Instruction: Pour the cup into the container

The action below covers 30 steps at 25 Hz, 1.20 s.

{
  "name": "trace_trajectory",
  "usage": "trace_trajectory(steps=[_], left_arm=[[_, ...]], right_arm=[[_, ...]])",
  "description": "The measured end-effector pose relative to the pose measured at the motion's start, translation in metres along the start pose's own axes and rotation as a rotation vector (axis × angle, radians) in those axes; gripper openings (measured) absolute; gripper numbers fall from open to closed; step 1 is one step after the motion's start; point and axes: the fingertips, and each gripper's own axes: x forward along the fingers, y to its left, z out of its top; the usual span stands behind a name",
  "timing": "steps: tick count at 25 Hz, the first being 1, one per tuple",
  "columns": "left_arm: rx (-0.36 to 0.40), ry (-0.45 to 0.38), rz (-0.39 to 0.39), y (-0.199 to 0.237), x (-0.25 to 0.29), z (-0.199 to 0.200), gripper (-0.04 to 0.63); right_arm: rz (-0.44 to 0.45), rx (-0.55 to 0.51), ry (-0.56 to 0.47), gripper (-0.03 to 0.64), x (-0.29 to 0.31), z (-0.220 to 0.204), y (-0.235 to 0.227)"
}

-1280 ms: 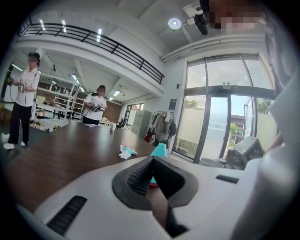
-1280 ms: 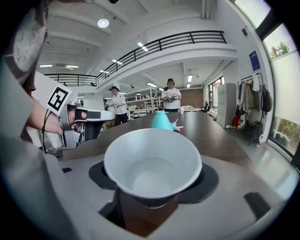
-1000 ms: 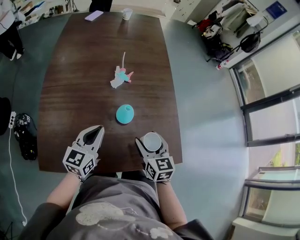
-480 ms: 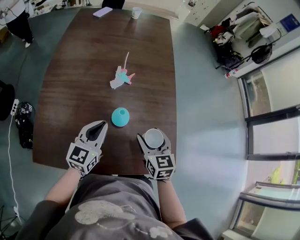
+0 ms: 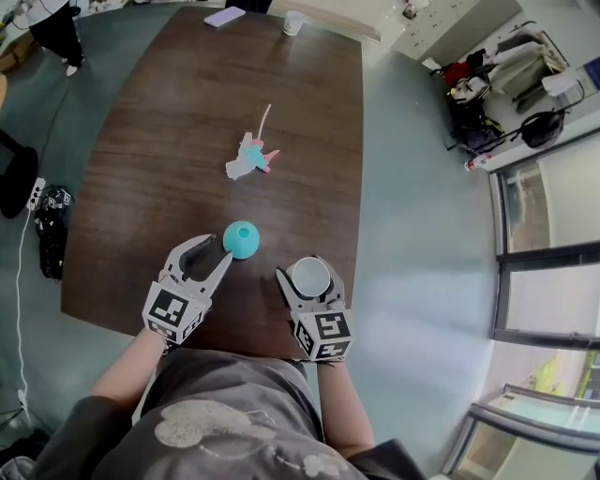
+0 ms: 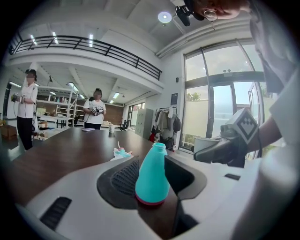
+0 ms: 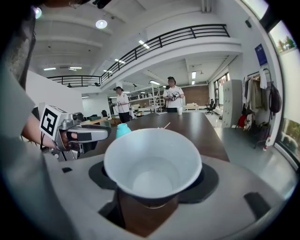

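A teal cone-shaped container (image 5: 241, 239) with a narrow neck stands upright on the dark wooden table (image 5: 141, 187). My left gripper (image 5: 217, 249) sits just short of it, on its left. Its jaws have just been opening and the pads do not press on anything. In the left gripper view the container (image 6: 152, 176) stands in the gap ahead of the fingers. My right gripper (image 5: 307, 273) is shut on a white paper cup (image 5: 308, 279), held upright near the table's front edge, right of the container. The cup (image 7: 152, 161) fills the right gripper view.
A pink, teal and white toy (image 5: 248, 156) with a stick lies mid-table. A phone (image 5: 224, 16) and a small white cup (image 5: 293, 22) sit at the far end. The table's right edge (image 5: 360, 206) runs close to my right gripper. People stand beyond the table (image 6: 96, 108).
The left jaws, shut in both earlier frames, now stand apart. Both grippers have moved forward, and the left fingertips have come up beside the teal container. The cup stays in the right gripper.
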Motion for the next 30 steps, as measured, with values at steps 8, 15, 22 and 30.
trace_trajectory(steps=[8, 15, 22, 30], left_arm=[[0.092, 0.033, -0.057, -0.013, 0.031, -0.022, 0.396], [0.103, 0.012, -0.059, -0.012, 0.057, -0.028, 0.403], [0.083, 0.002, -0.098, -0.012, 0.077, -0.031, 0.419], [0.131, -0.004, -0.137, -0.017, 0.085, -0.031, 0.419]], right_arm=[[0.03, 0.008, 0.025, 0.314, 0.009, -0.005, -0.008], [0.043, 0.01, 0.054, 0.314, 0.016, -0.013, -0.013], [0.018, 0.04, 0.056, 0.314, 0.021, -0.016, -0.023], [0.014, 0.02, 0.065, 0.314, 0.023, -0.015, -0.022]])
